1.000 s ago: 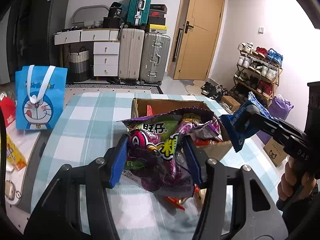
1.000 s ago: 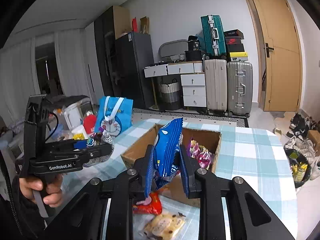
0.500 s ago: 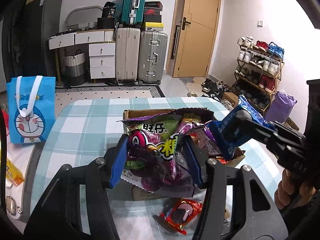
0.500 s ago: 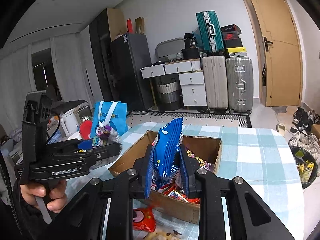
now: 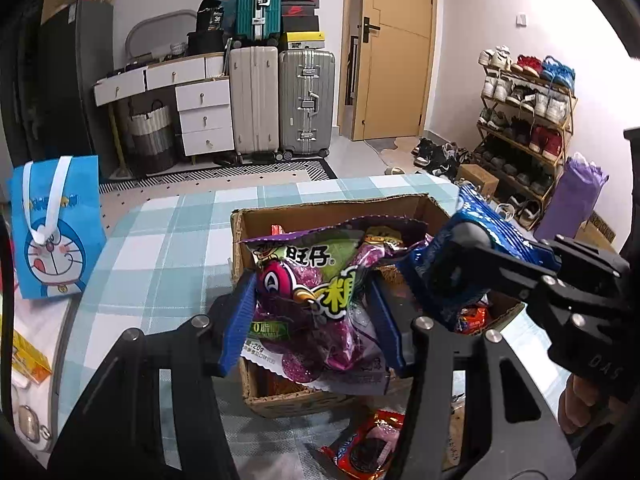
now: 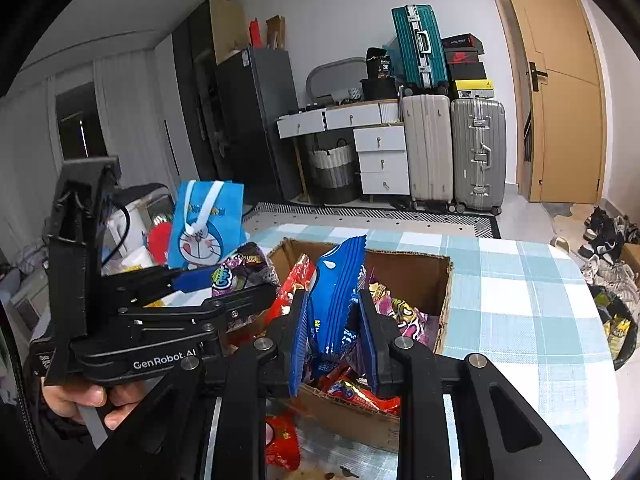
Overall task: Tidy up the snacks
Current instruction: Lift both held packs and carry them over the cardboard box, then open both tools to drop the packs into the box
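Observation:
A cardboard box (image 5: 316, 210) (image 6: 416, 272) with several snack packets inside stands on the checked tablecloth. My left gripper (image 5: 312, 312) is shut on a purple and green candy bag (image 5: 320, 300), hanging over the box's near side. From the right, my right gripper (image 6: 334, 312) is shut on a blue snack packet (image 6: 338, 292) (image 5: 486, 220), held upright over the box's near edge. In the right wrist view the left gripper (image 6: 224, 276) comes in from the left with the purple bag (image 6: 244, 270). A red snack packet (image 5: 366, 440) (image 6: 282, 440) lies on the cloth in front of the box.
A blue cartoon gift bag (image 5: 54, 228) stands at the table's left edge. A hand (image 6: 86, 398) grips the left tool's handle. Suitcases (image 5: 280, 100), a drawer unit (image 5: 204, 116), a door and a shoe rack (image 5: 524, 120) line the room beyond the table.
Both grippers have moved forward and down over the box with their packets, so the box looks larger and closer. The red packet in front of the box has come into the left view.

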`<state>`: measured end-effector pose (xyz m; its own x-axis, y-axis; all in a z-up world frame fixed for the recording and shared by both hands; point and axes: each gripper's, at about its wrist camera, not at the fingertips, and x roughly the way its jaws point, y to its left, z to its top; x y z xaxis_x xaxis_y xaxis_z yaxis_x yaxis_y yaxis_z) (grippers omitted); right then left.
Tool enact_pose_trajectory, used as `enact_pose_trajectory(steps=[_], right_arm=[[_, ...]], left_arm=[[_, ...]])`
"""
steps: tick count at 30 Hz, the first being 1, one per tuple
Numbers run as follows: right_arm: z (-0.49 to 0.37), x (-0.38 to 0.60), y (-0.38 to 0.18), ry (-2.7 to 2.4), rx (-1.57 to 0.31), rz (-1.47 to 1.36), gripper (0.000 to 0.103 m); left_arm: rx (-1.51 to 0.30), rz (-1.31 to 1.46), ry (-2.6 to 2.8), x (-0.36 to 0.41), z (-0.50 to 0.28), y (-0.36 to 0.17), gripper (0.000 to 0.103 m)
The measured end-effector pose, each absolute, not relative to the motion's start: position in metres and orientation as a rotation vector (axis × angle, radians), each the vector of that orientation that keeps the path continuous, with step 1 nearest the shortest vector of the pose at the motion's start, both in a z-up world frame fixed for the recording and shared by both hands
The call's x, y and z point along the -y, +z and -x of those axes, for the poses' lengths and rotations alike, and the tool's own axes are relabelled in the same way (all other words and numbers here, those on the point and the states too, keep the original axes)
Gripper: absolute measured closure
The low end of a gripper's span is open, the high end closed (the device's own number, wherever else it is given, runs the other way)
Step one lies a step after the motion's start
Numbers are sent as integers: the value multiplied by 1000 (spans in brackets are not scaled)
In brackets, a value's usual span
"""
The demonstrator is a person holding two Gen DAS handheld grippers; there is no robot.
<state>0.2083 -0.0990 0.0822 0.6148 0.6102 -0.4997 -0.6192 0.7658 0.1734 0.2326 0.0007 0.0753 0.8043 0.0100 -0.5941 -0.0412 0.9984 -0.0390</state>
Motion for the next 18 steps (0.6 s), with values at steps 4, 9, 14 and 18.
enact_pose_trajectory(steps=[4, 9, 14, 18], right_arm=[[-212, 96, 78, 707, -577, 8, 80], [-216, 97, 75, 695, -580, 5, 80], [-224, 97, 71, 697, -587, -4, 80], [-228, 97, 69, 704, -602, -24, 79]], left_arm=[[-637, 53, 16, 3, -235, 72, 51], [-640, 47, -14, 6, -238, 67, 51], [-656, 50, -18, 5, -245, 61, 51], [-678, 81, -24, -2, -253, 54, 50]])
